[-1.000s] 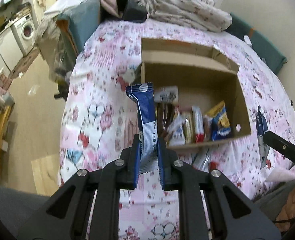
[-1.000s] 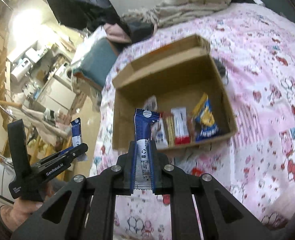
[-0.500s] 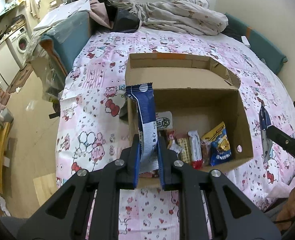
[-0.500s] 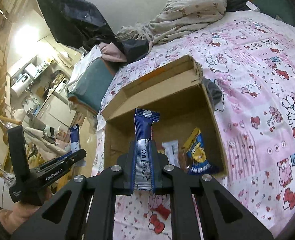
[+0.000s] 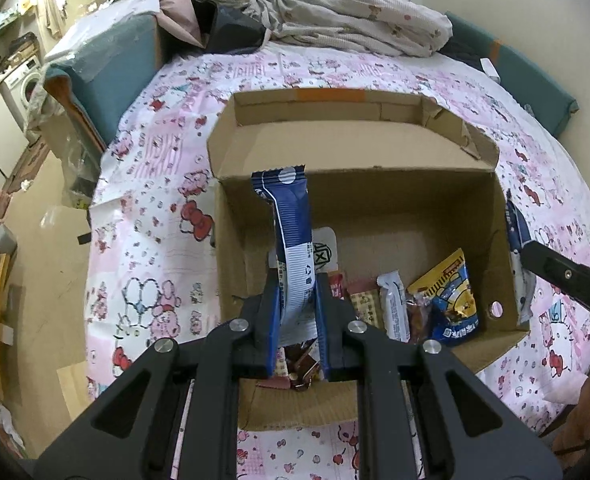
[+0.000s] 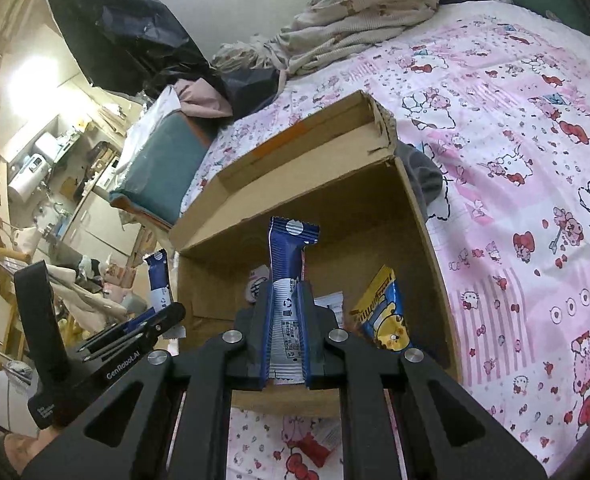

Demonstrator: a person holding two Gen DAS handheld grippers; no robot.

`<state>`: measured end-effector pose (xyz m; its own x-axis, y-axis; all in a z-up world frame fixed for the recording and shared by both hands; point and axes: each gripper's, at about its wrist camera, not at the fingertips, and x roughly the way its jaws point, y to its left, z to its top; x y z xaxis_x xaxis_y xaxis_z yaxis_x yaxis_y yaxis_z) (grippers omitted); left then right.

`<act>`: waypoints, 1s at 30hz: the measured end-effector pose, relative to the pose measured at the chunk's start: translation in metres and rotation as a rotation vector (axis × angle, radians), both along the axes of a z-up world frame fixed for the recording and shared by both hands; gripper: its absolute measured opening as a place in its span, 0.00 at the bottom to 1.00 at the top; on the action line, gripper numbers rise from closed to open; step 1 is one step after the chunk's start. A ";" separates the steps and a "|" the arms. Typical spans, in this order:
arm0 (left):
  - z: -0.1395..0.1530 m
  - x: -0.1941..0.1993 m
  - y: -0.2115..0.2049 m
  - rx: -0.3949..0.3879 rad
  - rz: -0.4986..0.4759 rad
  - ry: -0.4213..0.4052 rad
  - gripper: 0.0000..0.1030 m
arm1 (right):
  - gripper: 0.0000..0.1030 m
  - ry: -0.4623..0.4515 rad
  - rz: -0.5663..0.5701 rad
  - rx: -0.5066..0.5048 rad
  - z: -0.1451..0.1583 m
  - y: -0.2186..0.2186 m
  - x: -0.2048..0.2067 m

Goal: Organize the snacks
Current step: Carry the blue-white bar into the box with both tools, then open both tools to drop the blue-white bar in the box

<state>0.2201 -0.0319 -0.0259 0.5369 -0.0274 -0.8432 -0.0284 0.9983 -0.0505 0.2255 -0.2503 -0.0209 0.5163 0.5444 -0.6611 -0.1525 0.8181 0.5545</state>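
The left claw is squeezed shut on a blue snack bar. The bar stands up tall between its two sides. The right claw is squeezed shut on a second blue snack bar in the same way. Both bars hang over the cardboard box, which sits on the bed. Other snacks lie in a row along the near side of the box, with a yellow and blue snack bag at the right end.

What could go wrong? The two claws are close together over one box, so they could bump each other on the way in. Each bar is held only by its bottom end, and the wrapper looks smooth, so a bar could slip or tip over. If a claw lets go too high, the bar may fall crooked on top of the row and mess it up. A claw going down too far could squash the snacks under it, or push the light box along the soft bed.
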 end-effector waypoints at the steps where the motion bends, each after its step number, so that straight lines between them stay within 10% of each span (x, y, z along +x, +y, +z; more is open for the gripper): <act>1: -0.004 0.002 0.000 -0.006 -0.005 0.006 0.12 | 0.11 0.003 0.004 -0.004 -0.002 0.001 0.001; 30: -0.024 0.004 -0.005 -0.024 -0.039 0.011 0.13 | 0.14 0.125 0.027 0.026 -0.042 0.010 0.012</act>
